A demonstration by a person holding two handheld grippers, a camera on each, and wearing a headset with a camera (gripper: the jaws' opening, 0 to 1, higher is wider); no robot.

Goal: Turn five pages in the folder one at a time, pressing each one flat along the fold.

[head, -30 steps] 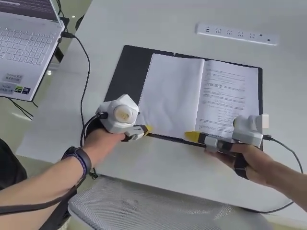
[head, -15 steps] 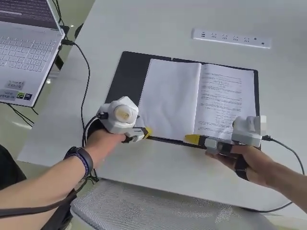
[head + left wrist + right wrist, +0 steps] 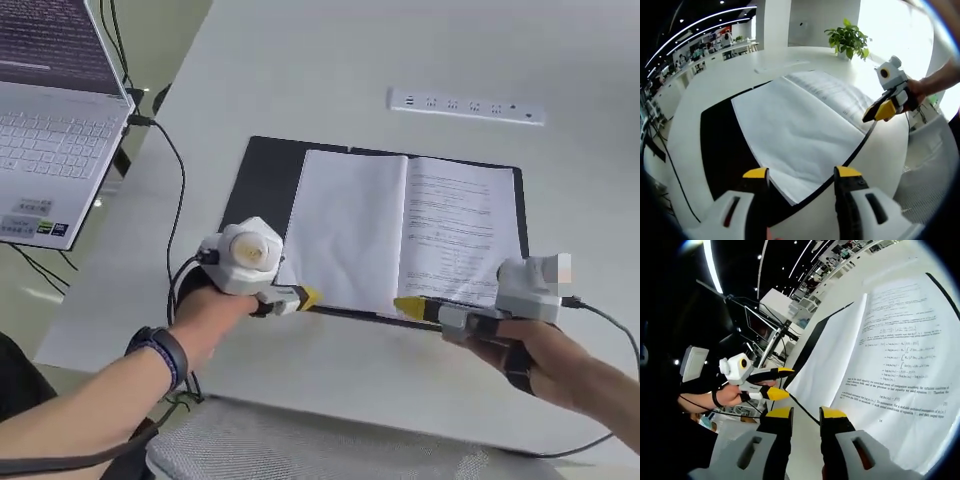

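The black folder (image 3: 262, 182) lies open on the white table. Its left side carries a blank white page (image 3: 348, 228) and its right side a printed page (image 3: 460, 225). My left gripper (image 3: 305, 297) is at the folder's near edge by the blank page's corner (image 3: 790, 192). Its jaws stand wide open with that corner between them (image 3: 801, 173). My right gripper (image 3: 408, 306) points left along the near edge under the printed page (image 3: 900, 365). It is narrowly open (image 3: 806, 413) with nothing held. The right gripper (image 3: 881, 110) and the left gripper (image 3: 771, 382) each show in the other's view.
An open laptop (image 3: 50, 120) sits at the far left with a black cable (image 3: 181, 170) running past the folder. A white power strip (image 3: 465, 104) lies behind the folder. A mesh chair seat (image 3: 300, 445) is below the table's near edge.
The head camera has tipped, so the whole picture sits lower. Both grippers stay at the folder's near edge and the pages lie as before.
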